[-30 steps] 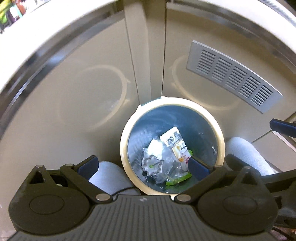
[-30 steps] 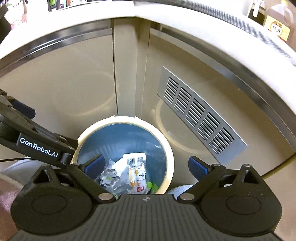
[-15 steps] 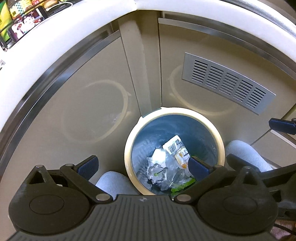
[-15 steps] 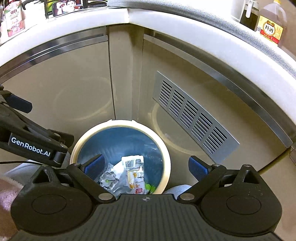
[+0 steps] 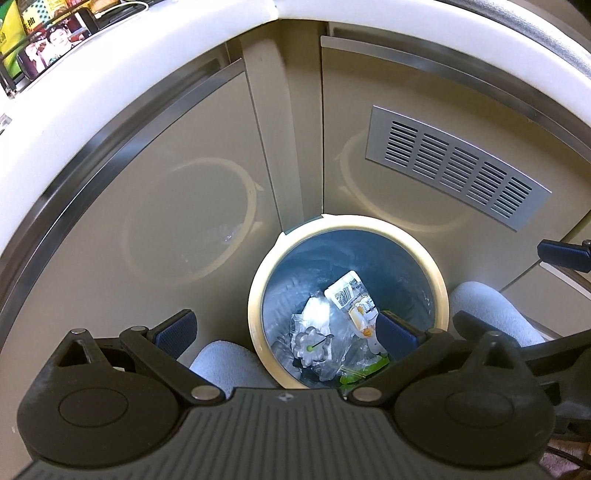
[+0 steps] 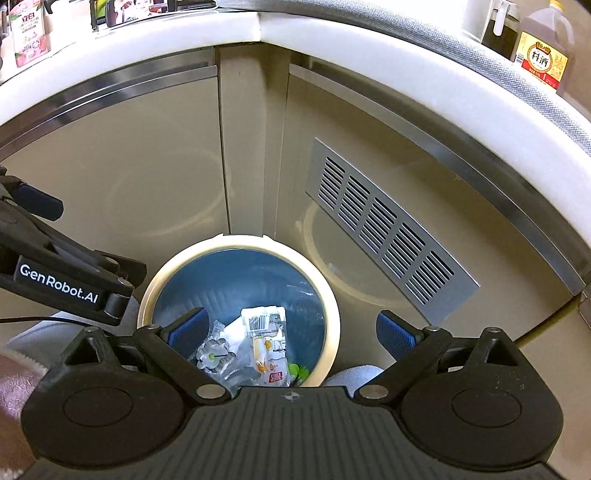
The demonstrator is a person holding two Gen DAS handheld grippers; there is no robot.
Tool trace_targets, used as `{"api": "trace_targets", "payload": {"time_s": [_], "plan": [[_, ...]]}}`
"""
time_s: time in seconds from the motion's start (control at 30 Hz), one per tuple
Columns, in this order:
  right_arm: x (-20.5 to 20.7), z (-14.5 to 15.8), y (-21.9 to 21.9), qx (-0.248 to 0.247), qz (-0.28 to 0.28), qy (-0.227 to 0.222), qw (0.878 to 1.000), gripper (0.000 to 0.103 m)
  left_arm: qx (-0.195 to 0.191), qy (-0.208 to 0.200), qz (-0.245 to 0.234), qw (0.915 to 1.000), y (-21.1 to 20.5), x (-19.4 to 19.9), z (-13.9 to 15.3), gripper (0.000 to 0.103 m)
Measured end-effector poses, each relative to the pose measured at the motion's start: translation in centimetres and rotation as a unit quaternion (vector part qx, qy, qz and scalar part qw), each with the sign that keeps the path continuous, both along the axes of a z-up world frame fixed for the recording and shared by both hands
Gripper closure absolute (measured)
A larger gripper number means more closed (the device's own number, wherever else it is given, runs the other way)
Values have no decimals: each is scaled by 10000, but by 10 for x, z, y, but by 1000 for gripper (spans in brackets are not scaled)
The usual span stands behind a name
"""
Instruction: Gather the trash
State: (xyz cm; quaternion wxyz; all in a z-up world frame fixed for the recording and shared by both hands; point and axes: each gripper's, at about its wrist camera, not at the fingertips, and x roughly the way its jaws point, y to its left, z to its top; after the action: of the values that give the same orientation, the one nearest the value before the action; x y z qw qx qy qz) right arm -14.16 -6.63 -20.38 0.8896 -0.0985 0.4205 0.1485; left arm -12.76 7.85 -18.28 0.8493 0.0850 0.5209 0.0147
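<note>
Bin: a round blue waste bin with a cream rim (image 5: pixel 255 295) (image 6: pixel 332 325) stands on the floor in the corner where two beige cabinet doors (image 5: pixel 177 184) (image 6: pixel 110 177) meet.
Trash: a white wrapper with a barcode (image 5: pixel 349 293) (image 6: pixel 263 320), crumpled clear plastic film (image 5: pixel 314 341) (image 6: pixel 216 354) and a green scrap (image 5: pixel 364 371) (image 6: pixel 295 369) lie at the bottom of the bin.
Left tongs (image 5: pixel 286 332): spread wide, holding nothing; the right blue pad hangs over the bin's mouth, the left one outside it.
Right tongs (image 6: pixel 291 332): spread wide, holding nothing, high over the bin's right half.
Vent: a silver slotted grille (image 5: pixel 454 170) (image 6: pixel 384 225) sits in the right-hand door.
Left view only: both grey-clad knees (image 5: pixel 221 362) flanking the bin, and one blue pad of the right tongs at the far right edge.
Right view only: a bottle with a yellow label (image 6: pixel 543 59) on the white worktop (image 6: pixel 332 40), red cartons (image 6: pixel 29 33) at far left, and the left tongs' black arm marked GenRobot.AI.
</note>
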Motion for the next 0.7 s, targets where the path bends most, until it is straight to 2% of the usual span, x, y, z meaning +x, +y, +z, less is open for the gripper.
{"api": "trace_targets", "payload": {"time_s": [0.4, 0.7], "plan": [[-5, 10, -9, 130, -89, -232, 9996, 5, 70, -289, -165, 9994, -6, 1, 16, 0], [-4, 45, -29, 493, -213, -507, 9973, 5, -55, -828, -279, 9962, -13, 10, 58, 0]]}}
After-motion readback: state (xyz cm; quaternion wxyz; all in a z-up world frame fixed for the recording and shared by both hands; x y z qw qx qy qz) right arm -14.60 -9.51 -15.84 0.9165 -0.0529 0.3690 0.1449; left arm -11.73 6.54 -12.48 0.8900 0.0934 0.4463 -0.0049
